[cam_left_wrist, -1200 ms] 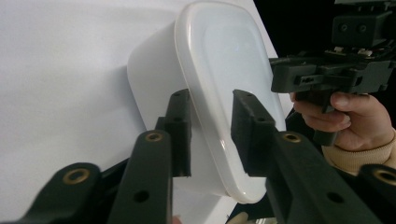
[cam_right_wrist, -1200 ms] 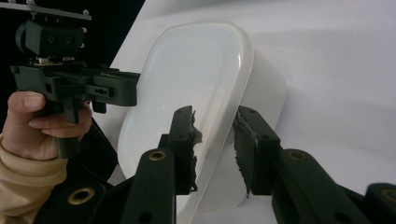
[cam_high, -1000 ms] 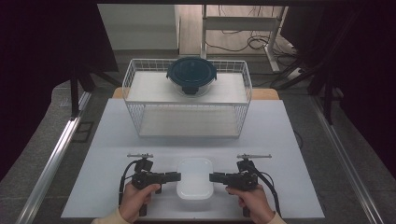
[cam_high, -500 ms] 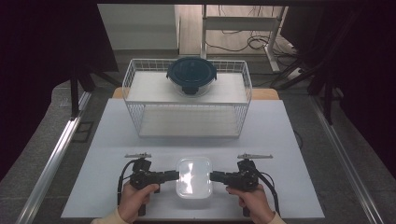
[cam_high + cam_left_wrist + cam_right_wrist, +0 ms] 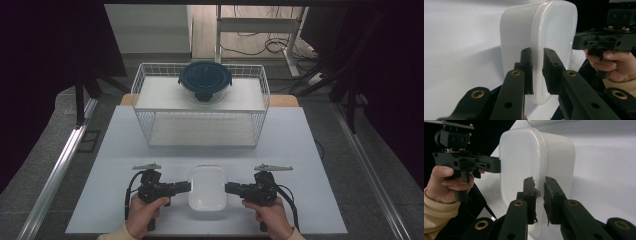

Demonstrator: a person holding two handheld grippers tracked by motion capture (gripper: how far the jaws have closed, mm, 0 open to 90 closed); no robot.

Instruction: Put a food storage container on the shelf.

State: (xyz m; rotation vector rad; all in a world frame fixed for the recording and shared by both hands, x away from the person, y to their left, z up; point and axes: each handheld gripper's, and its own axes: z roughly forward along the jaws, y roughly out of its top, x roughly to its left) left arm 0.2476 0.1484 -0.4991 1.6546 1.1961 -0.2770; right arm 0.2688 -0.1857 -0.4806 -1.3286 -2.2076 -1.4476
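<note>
A white lidded plastic container lies on the white table near its front edge. My left gripper meets it from the left and my right gripper from the right. In the left gripper view the container has its lid rim pinched by the left gripper. The right gripper view shows the right gripper pinching the opposite rim of the container. Both pairs of jaws have just been closing on that rim.
A white wire basket stands at the back of the table. On its upper shelf sits a glass bowl with a dark blue lid. Bare tabletop lies between the basket and the container. Dark curtains flank the table.
Both hands and the container stay where they were. The jaws' closing is too small to make out from above.
</note>
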